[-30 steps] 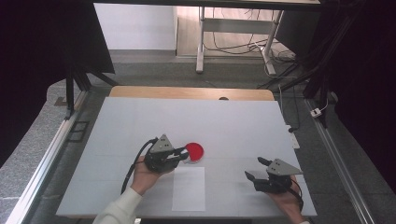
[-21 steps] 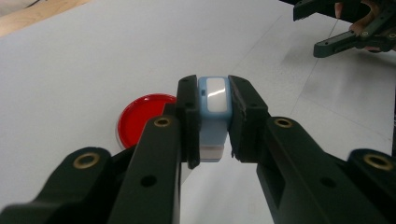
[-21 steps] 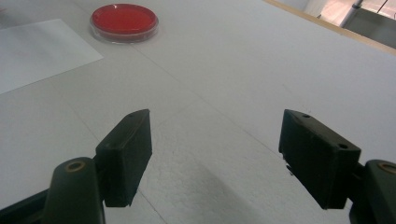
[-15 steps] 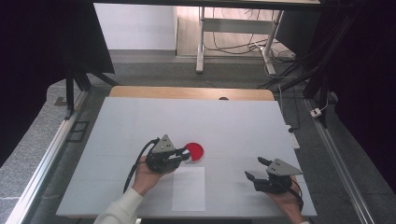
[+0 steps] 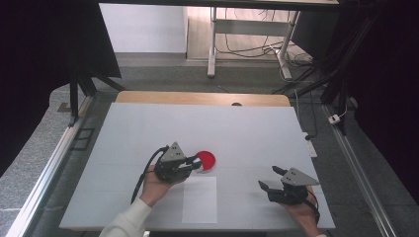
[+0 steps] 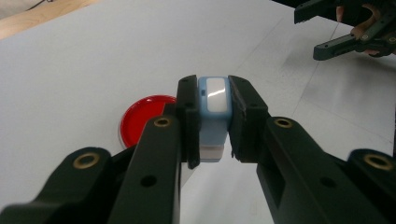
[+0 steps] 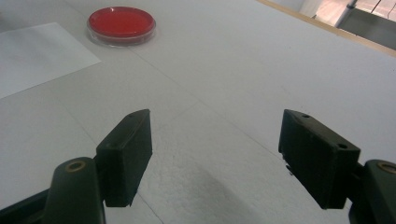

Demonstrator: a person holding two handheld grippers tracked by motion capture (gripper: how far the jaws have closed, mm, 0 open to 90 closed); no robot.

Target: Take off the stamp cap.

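Item: we log the left gripper clamped on a small blue-and-white block (upright), red petri dish just beyond-left; right gripper wide open, empty, farther off.

Table: a white table is taking up the middle, with a wooden strip along its far edge.
Left gripper: the left gripper is sitting near the middle of the table, its tip touching the red dish; what its jaws are gripping is too small to tell.
Right gripper: the right gripper is resting well apart, jaws standing wide.
Paper: a white sheet is lying just below the dish, between both hands.
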